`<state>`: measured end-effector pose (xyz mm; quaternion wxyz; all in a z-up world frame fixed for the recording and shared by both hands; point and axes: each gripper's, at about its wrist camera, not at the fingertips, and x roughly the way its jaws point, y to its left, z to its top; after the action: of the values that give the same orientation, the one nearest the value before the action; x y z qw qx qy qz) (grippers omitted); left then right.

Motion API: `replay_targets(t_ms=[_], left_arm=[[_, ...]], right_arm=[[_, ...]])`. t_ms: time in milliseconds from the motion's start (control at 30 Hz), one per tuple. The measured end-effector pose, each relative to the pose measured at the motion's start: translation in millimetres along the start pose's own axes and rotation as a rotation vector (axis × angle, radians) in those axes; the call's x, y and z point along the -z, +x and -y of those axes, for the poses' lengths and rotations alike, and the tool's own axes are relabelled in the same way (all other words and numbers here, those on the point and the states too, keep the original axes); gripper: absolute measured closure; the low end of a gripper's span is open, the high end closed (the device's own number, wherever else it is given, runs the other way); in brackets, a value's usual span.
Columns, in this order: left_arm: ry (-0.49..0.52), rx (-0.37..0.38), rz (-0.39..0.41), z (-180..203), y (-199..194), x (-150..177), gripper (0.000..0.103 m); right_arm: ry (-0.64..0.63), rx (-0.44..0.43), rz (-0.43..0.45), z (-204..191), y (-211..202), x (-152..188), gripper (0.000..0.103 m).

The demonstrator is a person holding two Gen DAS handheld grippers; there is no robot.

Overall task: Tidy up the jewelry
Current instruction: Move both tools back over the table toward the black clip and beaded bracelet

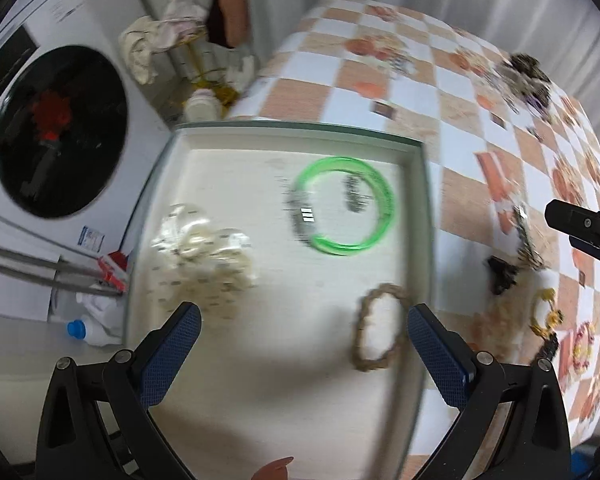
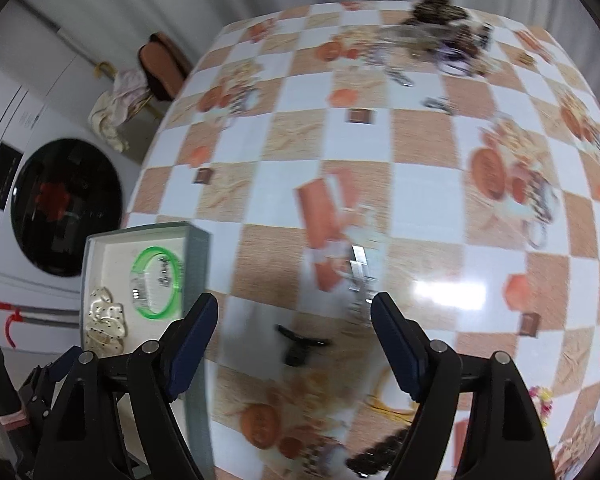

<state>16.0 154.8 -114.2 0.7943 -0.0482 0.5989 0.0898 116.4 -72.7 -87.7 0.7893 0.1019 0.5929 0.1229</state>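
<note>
The shallow grey-rimmed tray [image 1: 288, 128] is serving as the landmark, sitting at the left edge of the checked tablecloth [image 1: 380, 80], its long axis running away from the left wrist camera. Inside it, to the left, a heap of pearly white pieces [image 1: 204, 248] is lying; toward the far right corner a green bangle [image 1: 346, 206] is lying flat, its gap facing the near left; against the right wall a brown beaded bracelet [image 1: 380, 328] is stretching lengthwise along the tray. The left gripper [image 1: 304, 344] is hanging over the near end, fingers spread wide, nothing between them. Right of the tray, a silver chain [image 2: 360, 276] is running away from the camera and a small black clip [image 2: 298, 346] is lying crosswise. The right gripper [image 2: 294, 344] is hovering above them, jaws wide and empty. No writing is readable through the blur.
</note>
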Motion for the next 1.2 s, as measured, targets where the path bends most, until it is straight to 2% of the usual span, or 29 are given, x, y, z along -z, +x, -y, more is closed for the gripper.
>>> replay_targets(t_ms=[167,333,667,800,900,967,1200], left_arm=[[0.069,0.021,0.008,27.6,-3.4,-5.5,0.000],[0.141,0.008,0.016,52.7,-3.2,-11.0,0.000],[0.263,0.103,0.003,108.2,-2.9,-16.3,0.000],[0.296,0.131,-0.008,129.1,2.2,-16.1,0.000],[0.319,0.134,-0.026,140.8,8.8,-15.0,0.006],[0.326,0.134,-0.037,145.2,13.5,-14.3,0.006],[0.338,0.140,-0.060,160.1,24.8,-14.5,0.006]], right_arm=[[0.104,0.027,0.022,46.3,-16.7,12.6,0.020],[0.181,0.056,0.017,87.1,-26.9,32.1,0.018],[0.303,0.168,-0.030,158.0,-48.4,75.7,0.018],[0.333,0.204,-0.040,177.1,-54.5,93.4,0.018],[0.349,0.224,-0.051,187.8,-57.6,105.7,0.018],[0.354,0.238,-0.055,193.8,-59.7,112.9,0.018],[0.361,0.248,-0.072,203.3,-54.7,120.4,0.018]])
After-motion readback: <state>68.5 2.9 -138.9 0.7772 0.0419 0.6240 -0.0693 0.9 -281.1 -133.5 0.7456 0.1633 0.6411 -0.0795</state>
